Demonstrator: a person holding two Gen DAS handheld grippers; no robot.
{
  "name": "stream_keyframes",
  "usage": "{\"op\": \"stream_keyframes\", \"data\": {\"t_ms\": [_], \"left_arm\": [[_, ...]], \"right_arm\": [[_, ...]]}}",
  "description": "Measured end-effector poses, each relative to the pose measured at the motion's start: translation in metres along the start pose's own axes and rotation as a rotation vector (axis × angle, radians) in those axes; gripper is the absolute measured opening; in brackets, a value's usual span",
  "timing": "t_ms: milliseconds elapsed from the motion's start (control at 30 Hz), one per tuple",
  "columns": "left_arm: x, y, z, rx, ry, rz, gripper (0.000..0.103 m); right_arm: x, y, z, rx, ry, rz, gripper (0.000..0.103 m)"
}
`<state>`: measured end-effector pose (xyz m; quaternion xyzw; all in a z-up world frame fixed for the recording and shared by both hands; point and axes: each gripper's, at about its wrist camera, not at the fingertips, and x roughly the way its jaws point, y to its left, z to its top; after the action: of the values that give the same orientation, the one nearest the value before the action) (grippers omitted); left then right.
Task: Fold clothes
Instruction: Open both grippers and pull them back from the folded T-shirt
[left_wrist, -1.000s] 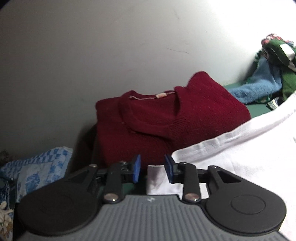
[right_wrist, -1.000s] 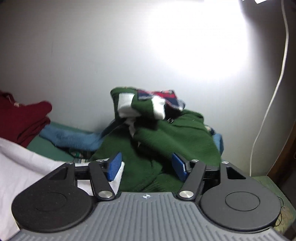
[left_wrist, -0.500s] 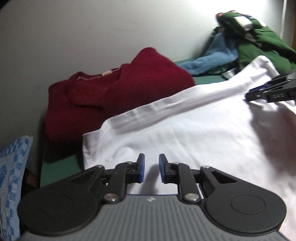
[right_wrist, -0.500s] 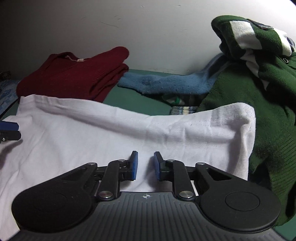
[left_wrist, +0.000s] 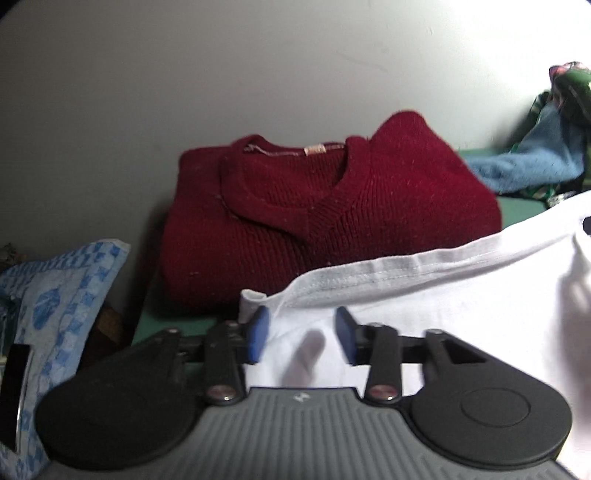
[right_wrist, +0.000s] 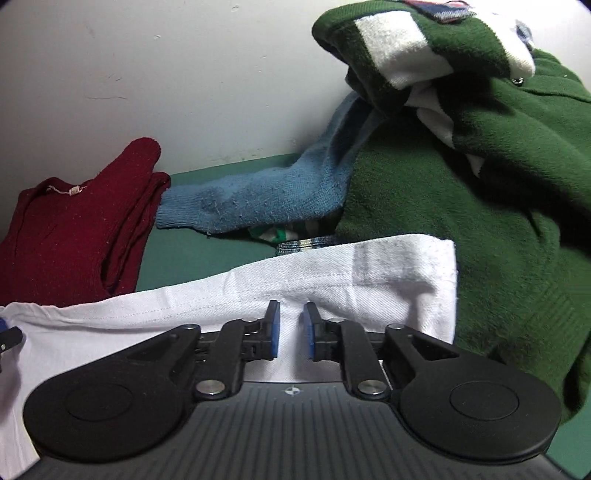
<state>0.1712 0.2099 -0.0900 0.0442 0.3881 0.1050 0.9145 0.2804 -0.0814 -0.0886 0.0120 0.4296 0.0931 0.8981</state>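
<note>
On the green surface (right_wrist: 207, 258) in front of you, the white garment (right_wrist: 332, 280) lies spread flat, its hemmed far edge running from beside the red sweater (left_wrist: 325, 206) on your left across to the heap of green clothes (right_wrist: 480, 206) on your right. That span is why you hold a tool at each end: each one covers a corner of the same edge.

Your left gripper (left_wrist: 301, 334) is spread wide over the white cloth at its left corner, where the fabric turns up in a small curl; nothing is between the pads. Your right gripper (right_wrist: 291, 328) has its pads drawn close with only a narrow gap, low over the hem near the right corner. Whether a fold of cloth is caught there, you cannot tell from these views.

The red sweater sits squared against the wall (left_wrist: 258, 74) with its collar on top, already lying as a folded piece would. The blue sleeve (right_wrist: 258, 199) and the green clothes are piled loose, so they likely want folding too.
</note>
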Motion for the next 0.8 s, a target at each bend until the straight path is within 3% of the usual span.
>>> {"op": "stream_keyframes", "data": {"t_ms": [67,333,500,667,800], "left_arm": [[-0.020,0.000,-0.004,-0.028,-0.013,-0.006,0.067],[-0.075,-0.009,-0.037,-0.030,-0.008,-0.040,0.066],[-0.093,-0.009,-0.066,-0.062,0.033,-0.064,0.065],[-0.112,-0.015,-0.088,-0.027,0.054,-0.078,0.064],[-0.133,-0.023,-0.105,-0.021,0.048,-0.076,0.072]], "right_arm": [[-0.014,0.007,-0.001,-0.032,-0.011,-0.043,0.034],[-0.067,0.027,-0.014,-0.108,-0.014,-0.100,0.038],[-0.091,0.036,-0.035,-0.134,-0.001,-0.100,0.040],[-0.111,0.041,-0.059,-0.134,0.017,-0.104,0.040],[-0.124,0.038,-0.085,-0.094,0.032,-0.072,0.054]]}}
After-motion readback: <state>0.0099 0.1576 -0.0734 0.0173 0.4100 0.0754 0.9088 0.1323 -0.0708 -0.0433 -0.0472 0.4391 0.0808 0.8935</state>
